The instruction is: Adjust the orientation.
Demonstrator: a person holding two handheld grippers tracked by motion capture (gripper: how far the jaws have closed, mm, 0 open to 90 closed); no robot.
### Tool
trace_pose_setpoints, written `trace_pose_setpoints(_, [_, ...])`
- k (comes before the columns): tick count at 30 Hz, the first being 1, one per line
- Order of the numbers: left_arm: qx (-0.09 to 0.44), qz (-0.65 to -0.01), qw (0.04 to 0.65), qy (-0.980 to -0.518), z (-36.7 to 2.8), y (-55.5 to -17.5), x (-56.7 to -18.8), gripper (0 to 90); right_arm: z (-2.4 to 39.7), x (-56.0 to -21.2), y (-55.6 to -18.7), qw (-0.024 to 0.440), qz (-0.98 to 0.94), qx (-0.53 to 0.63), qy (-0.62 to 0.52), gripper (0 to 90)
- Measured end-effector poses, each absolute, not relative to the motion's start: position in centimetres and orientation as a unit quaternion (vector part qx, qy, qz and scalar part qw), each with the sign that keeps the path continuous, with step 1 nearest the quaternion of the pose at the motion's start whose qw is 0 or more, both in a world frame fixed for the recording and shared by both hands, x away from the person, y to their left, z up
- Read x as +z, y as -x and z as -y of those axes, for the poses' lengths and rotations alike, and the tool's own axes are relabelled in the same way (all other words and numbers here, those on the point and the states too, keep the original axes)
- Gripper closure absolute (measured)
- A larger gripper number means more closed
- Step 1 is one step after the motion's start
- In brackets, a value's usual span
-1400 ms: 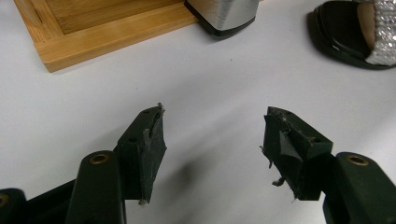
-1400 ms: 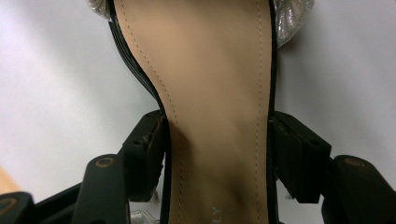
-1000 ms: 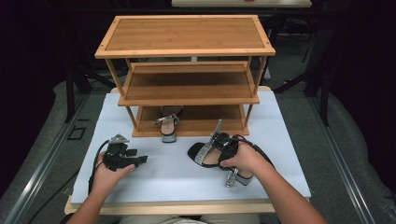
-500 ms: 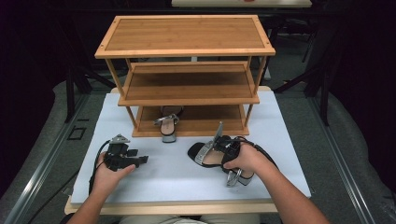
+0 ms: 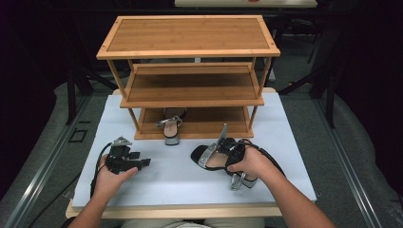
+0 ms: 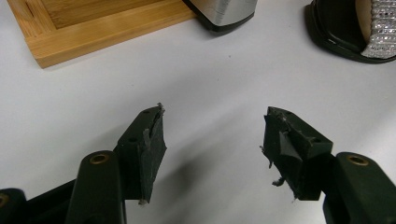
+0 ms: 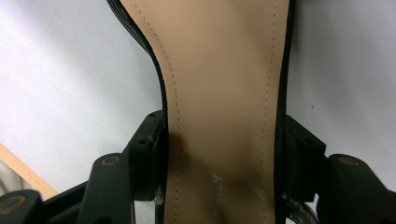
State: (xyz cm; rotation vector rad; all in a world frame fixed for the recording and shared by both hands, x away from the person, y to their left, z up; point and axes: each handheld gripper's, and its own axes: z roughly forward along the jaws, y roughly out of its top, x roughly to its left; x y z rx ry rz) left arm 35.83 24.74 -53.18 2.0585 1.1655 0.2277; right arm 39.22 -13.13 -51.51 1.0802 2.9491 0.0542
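My right tool point(image 5: 223, 153) had edged slightly leftward, jaws clamped across the sandal point(image 7: 219, 93) on the bench point(image 5: 180, 175), seemingly bound for the shelf point(image 5: 190, 121). My left tool point(image 6: 210, 140) stayed open, idle.

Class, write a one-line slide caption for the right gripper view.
Right gripper jaws clamp the tan-insoled black sandal at both edges, above the white table.

Faint stamped lettering on the sandal's tan insole point(image 7: 219, 93), too blurred to read
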Motion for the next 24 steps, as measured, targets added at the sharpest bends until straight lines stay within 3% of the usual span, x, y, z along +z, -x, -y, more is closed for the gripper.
trace_pose_setpoints(24, [0.088,-0.454,0.373,-0.804,-24.7,-35.9,-53.2,38.2,13.1,-47.7,-40.9,0.034,-0.921,0.095,-0.377,41.8])
